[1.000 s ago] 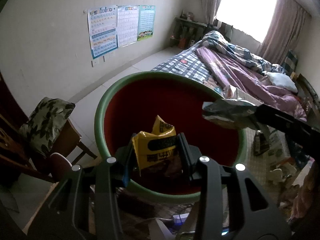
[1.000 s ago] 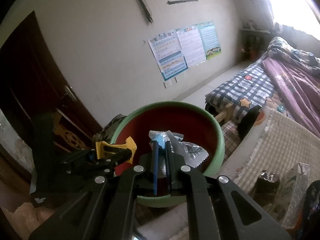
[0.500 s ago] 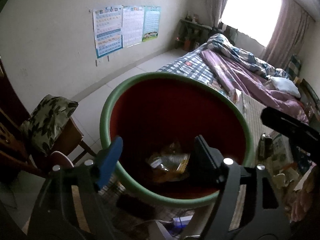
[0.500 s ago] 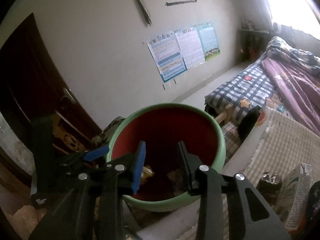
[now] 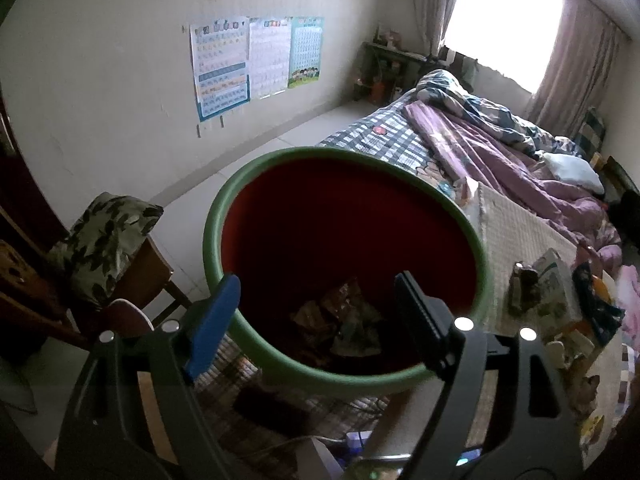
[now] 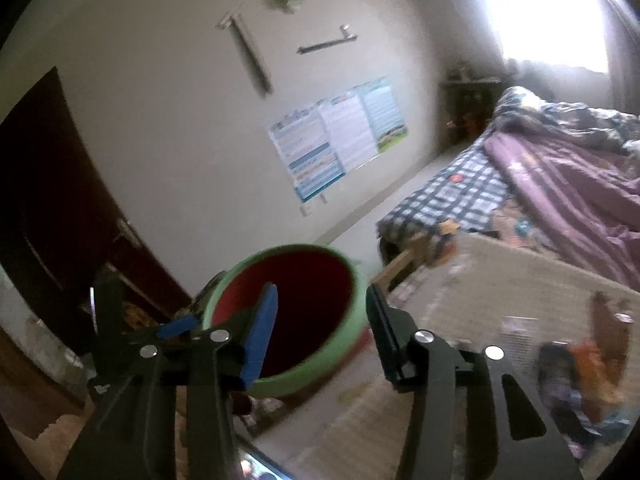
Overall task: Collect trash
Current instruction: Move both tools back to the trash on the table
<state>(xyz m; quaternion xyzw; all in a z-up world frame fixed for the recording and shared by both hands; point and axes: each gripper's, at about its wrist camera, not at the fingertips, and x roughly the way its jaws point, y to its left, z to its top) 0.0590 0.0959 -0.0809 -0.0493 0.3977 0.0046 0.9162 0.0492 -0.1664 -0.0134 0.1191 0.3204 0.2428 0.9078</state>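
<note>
Left wrist view looks steeply down into a round red plastic bin with a green rim (image 5: 212,236), where crumpled snack wrappers (image 5: 340,320) lie in a heap at the bottom. The left gripper (image 5: 316,312) hangs just over the bin's near edge, tilted downward; its jaws are opening, the blue-padded finger outside the rim on the left and the black finger over the inside on the right, with nothing between them but the view down to the wrappers.

Right wrist view is blurred. The right gripper (image 6: 320,328) points less steeply, toward the same bin (image 6: 344,340), which sits lower and farther off in this view. Its jaws are opening too and hold nothing. The left gripper (image 6: 176,326) shows at the bin's left edge as a black frame with a blue pad.

Beside the bin lie a pale woven mat (image 5: 516,236) with cartons and packets (image 5: 556,288) on it, a bed with a purple quilt (image 5: 500,152), and a wooden chair with a leaf-print cushion (image 5: 100,240).
</note>
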